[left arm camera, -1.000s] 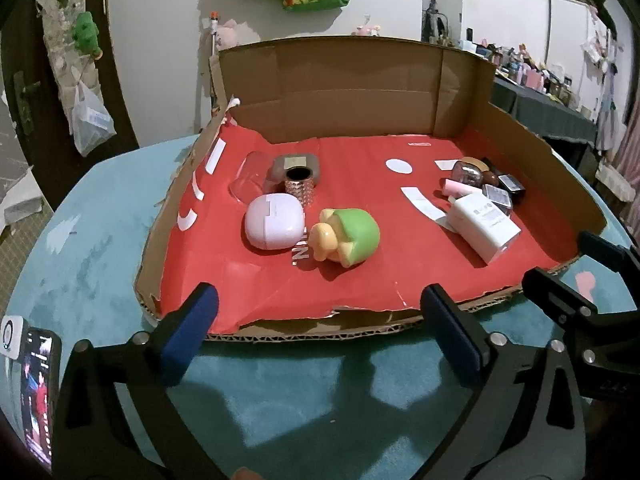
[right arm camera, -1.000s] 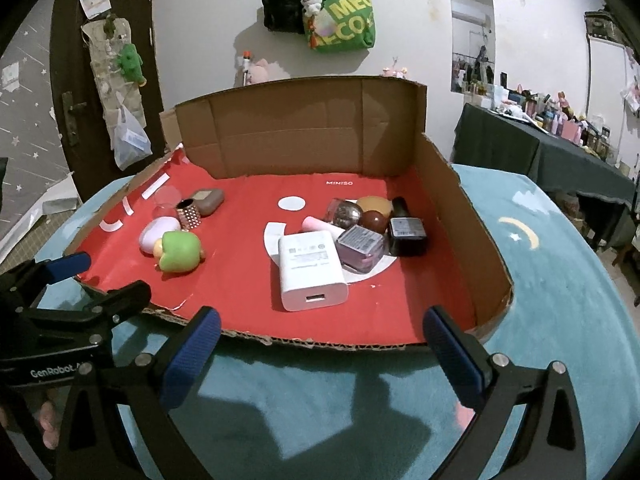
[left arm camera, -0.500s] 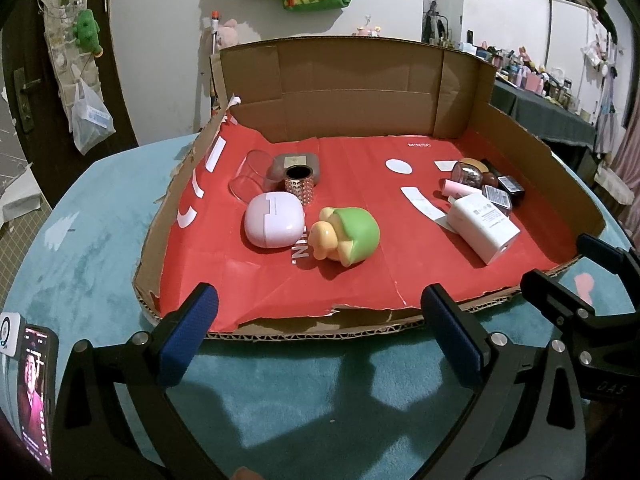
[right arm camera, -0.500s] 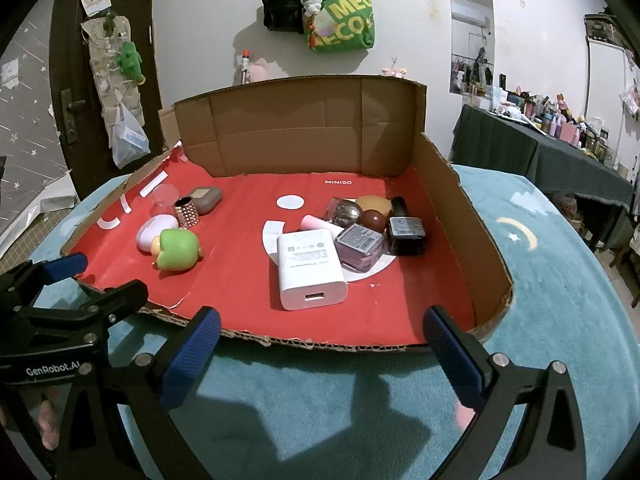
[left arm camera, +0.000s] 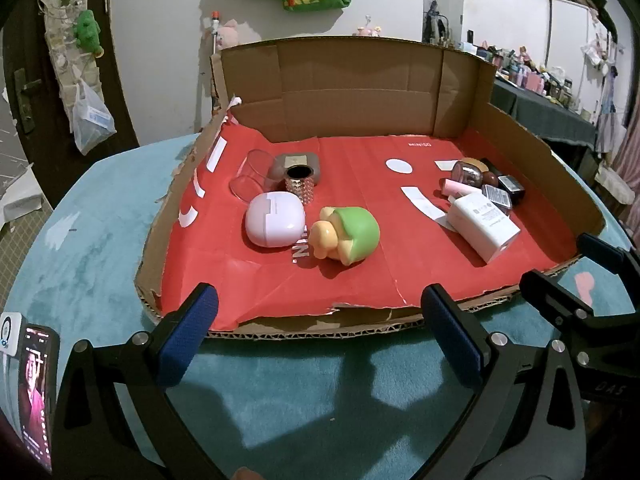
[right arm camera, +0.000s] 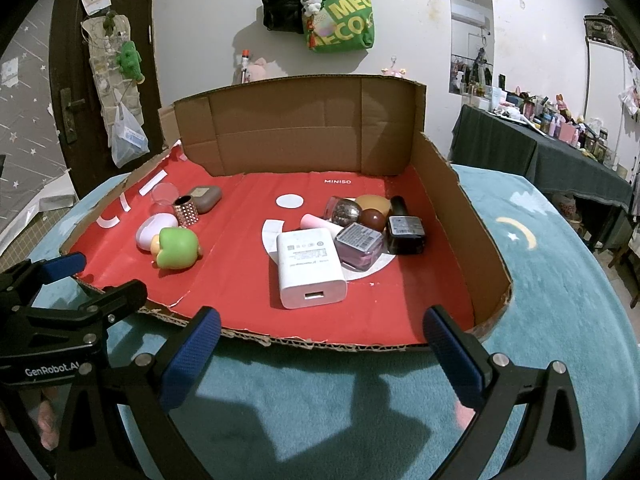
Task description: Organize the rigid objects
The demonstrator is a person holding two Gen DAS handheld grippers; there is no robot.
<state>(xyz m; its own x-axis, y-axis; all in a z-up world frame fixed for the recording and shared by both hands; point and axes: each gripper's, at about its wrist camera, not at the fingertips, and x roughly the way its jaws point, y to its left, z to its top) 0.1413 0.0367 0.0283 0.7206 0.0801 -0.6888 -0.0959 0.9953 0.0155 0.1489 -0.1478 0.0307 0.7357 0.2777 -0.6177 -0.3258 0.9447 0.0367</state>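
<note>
A cardboard tray (left arm camera: 360, 92) with a red floor (right arm camera: 248, 280) lies on a teal cloth. At its left lie a green and yellow toy (left arm camera: 348, 234), a lilac earbud case (left arm camera: 274, 220), a studded gold ring holder (left arm camera: 299, 184), a clear cup (left arm camera: 250, 174) and a grey case (left arm camera: 298, 160). At its right lie a white charger (right arm camera: 310, 268), nail polish bottles (right arm camera: 404, 230) and small jars (right arm camera: 344, 210). My left gripper (left arm camera: 320, 332) and right gripper (right arm camera: 320, 344) are open and empty, in front of the tray's near edge.
A phone (left arm camera: 36, 392) lies on the cloth at the left. The teal cloth (right arm camera: 560, 280) extends right of the tray. A dark table with clutter (right arm camera: 560, 148) stands at the far right. A door (right arm camera: 60, 80) and hanging bags (right arm camera: 340, 20) are behind.
Both grippers have shifted only slightly; the objects in the tray have not moved.
</note>
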